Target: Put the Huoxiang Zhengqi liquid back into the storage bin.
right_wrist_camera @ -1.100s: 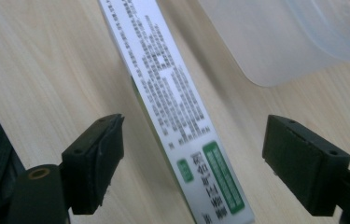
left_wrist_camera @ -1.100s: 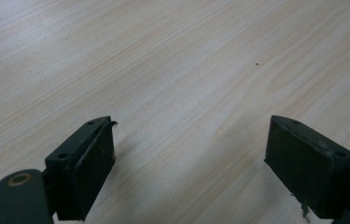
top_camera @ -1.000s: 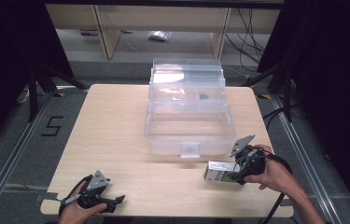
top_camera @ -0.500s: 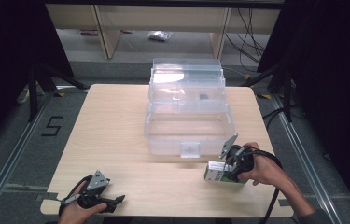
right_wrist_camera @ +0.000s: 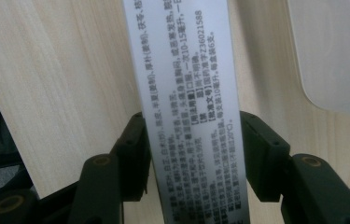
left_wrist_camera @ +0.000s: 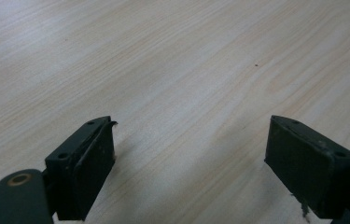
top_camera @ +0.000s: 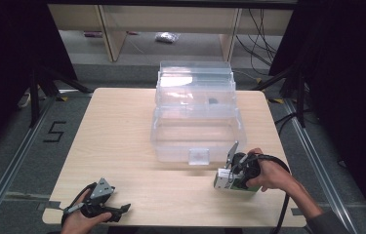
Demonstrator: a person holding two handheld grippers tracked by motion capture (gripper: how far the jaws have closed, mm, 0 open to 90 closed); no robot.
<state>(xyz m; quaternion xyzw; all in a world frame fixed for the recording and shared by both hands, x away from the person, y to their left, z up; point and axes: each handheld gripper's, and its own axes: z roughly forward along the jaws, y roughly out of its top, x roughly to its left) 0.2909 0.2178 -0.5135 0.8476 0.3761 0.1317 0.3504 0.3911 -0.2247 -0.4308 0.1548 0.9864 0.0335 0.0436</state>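
My right gripper [top_camera: 227,179] has just been closing on the small printed box [right_wrist_camera: 189,116], just in front of the clear bin [top_camera: 197,127], pads pressing its sides; left gripper [left_wrist_camera: 200,163] gapes wide, empty; next I'd judge: lift cleanly over the bin's rim.

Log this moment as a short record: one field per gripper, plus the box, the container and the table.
right gripper: jaws have just been closing, pads now against the sides of the small box
small box: white, printed, on the table
left gripper: open, nothing between jaws
clear plastic container: mid-table, beyond the box
table: light wood
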